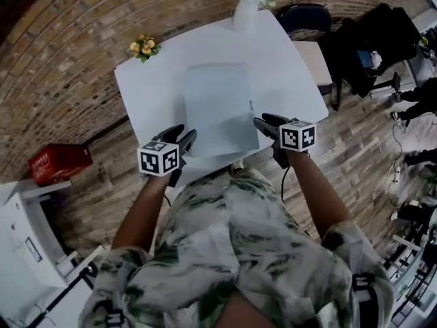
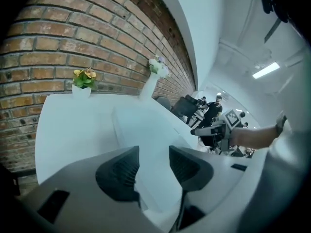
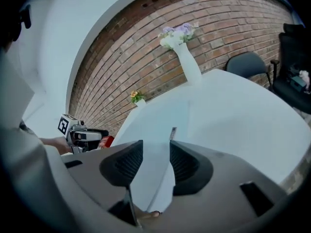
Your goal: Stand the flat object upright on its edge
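A pale, thin rectangular flat object (image 1: 218, 108) lies flat on the white table (image 1: 150, 87), its near edge overhanging the table's front. My left gripper (image 1: 180, 137) is at the object's near-left corner, jaws apart, and the sheet (image 2: 146, 125) shows in the gap without the pads pressing on it. My right gripper (image 1: 263, 123) is at the near-right corner, also open, with the object's corner (image 3: 160, 125) visible between its jaws. A small label (image 3: 173, 133) marks the object's right edge. Each gripper view catches the other gripper: the right one (image 2: 214, 130) and the left one (image 3: 82, 136).
A tall white vase of flowers (image 1: 246, 12) stands at the table's far edge and a small pot of yellow flowers (image 1: 143, 46) at its far-left corner. A dark chair (image 1: 304, 19) sits behind the table, a red box (image 1: 58, 162) lies at the left, and a brick wall runs behind.
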A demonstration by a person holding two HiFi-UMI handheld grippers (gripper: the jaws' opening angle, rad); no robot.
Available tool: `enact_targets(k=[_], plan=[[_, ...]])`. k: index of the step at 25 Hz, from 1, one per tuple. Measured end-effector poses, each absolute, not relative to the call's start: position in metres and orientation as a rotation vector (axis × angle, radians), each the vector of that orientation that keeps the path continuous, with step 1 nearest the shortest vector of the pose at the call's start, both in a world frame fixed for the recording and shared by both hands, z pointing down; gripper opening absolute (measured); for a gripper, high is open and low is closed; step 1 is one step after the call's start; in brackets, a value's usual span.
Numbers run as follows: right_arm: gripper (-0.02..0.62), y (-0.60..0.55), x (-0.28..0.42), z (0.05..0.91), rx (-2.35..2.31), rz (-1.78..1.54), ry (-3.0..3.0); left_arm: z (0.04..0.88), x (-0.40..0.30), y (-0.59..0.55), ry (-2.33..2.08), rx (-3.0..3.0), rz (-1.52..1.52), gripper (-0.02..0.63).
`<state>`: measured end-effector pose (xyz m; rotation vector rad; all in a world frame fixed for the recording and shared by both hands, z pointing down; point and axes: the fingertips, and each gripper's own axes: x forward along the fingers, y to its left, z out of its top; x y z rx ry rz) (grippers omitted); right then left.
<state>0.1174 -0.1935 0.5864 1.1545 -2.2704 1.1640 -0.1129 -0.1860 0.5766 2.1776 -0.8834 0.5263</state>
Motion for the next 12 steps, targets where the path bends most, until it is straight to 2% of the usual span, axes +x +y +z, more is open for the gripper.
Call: enact_targets(k=[12], plan=[[0.224,-0.25,0.12,0.636,0.898,1.359,-2.242,0.629,-0.109,-0.237,-0.934,2.009,0.532,0.206]])
